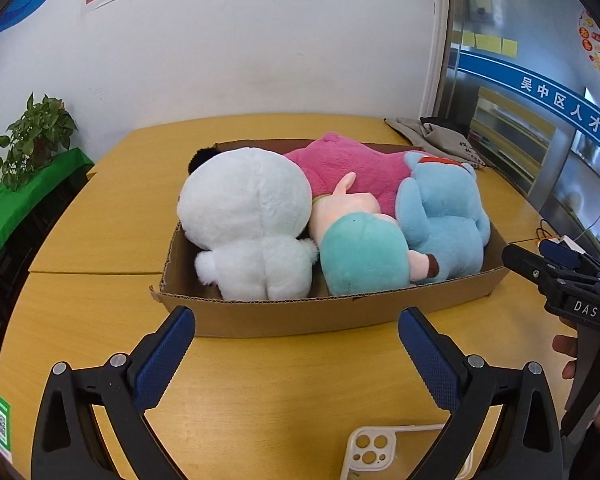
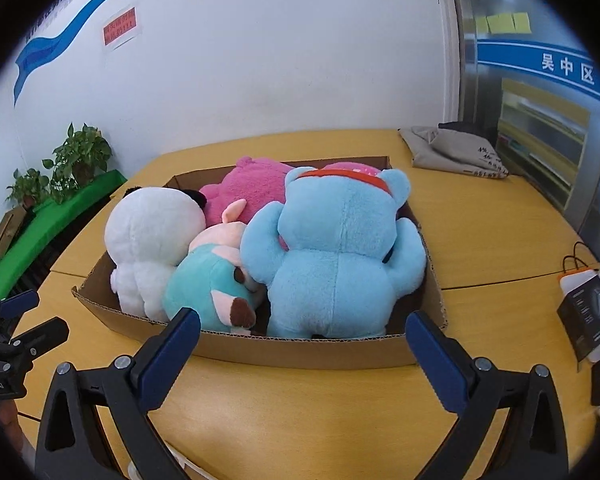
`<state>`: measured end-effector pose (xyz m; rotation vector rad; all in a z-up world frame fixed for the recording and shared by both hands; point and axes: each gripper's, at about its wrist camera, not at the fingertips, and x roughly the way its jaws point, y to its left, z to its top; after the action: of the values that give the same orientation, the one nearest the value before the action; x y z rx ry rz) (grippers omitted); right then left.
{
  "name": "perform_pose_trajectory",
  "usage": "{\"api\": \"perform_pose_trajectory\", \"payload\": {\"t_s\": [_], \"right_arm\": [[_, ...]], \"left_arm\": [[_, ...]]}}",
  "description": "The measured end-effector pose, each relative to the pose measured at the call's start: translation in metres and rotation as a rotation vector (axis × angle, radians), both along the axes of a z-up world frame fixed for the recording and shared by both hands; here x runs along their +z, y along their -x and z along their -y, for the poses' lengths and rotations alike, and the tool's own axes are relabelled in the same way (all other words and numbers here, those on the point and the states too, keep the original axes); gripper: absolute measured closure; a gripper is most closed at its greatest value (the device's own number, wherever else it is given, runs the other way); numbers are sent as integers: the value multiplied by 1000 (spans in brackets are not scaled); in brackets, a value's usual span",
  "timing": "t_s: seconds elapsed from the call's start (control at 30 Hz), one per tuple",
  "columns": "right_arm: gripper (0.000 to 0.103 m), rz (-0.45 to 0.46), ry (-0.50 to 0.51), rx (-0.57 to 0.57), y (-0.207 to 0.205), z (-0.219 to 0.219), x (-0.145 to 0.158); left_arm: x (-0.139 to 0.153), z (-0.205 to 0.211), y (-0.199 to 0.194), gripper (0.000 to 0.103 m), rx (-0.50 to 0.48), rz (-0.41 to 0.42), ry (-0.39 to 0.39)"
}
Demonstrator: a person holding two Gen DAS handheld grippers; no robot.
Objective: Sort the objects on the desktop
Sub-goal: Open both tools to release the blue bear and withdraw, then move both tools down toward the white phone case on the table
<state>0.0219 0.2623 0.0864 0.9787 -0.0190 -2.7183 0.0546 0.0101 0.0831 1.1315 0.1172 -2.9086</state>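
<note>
Four plush toys sit packed in the cardboard box (image 2: 300, 350) mid-table. Blue bear (image 2: 340, 256) is nearest the right gripper (image 2: 302, 332); it looks soft, light, squashy, so best pinched at an arm/ear. Left gripper (image 1: 296, 330) & right: fingers apart, empty.

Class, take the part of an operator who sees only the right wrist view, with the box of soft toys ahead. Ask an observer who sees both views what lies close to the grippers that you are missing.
Operator: Anything on the table under the left gripper?
Observer: Yes, a white phone case lies between the open fingers of the left gripper.
Operator: What sits behind the white plush?
Observer: A black patch shows at its far side, by the cardboard box wall.
Operator: Does the right gripper reach the box?
Observer: No, the right gripper shows just off the box's right corner, not touching it.
</note>
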Motion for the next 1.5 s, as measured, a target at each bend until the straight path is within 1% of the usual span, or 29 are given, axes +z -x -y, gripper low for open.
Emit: {"api": "perform_pose_trajectory", "payload": {"t_s": [0.23, 0.57, 0.83, 1.1, 1.23, 1.33, 1.4, 1.5], "right_arm": [[0, -39, -67, 4, -11, 9, 6], [0, -16, -68, 2, -7, 4, -3], [0, -16, -81, -10, -8, -3, -4], [0, 4, -66, -7, -9, -8, -9], [0, -1, -55, -12, -13, -13, -8], [0, -15, -54, -16, -18, -18, -5], [0, -5, -37, -3, -22, -21, -8], [0, 17, -10, 28, -31, -25, -15]], "left_arm": [[-3, -12, -2, 0, -14, 8, 0], [-8, -28, 1, 0, -36, 19, 16], [-15, -33, 5, 0, -49, 34, 11], [-21, -33, 5, 0, -56, 57, 15], [-27, -32, 0, 1, -68, 86, 40], [-32, -25, -4, 1, -74, 105, 11], [-37, -21, -7, 1, -79, 122, 0], [-44, -17, -14, 2, -102, 141, 4]]}}
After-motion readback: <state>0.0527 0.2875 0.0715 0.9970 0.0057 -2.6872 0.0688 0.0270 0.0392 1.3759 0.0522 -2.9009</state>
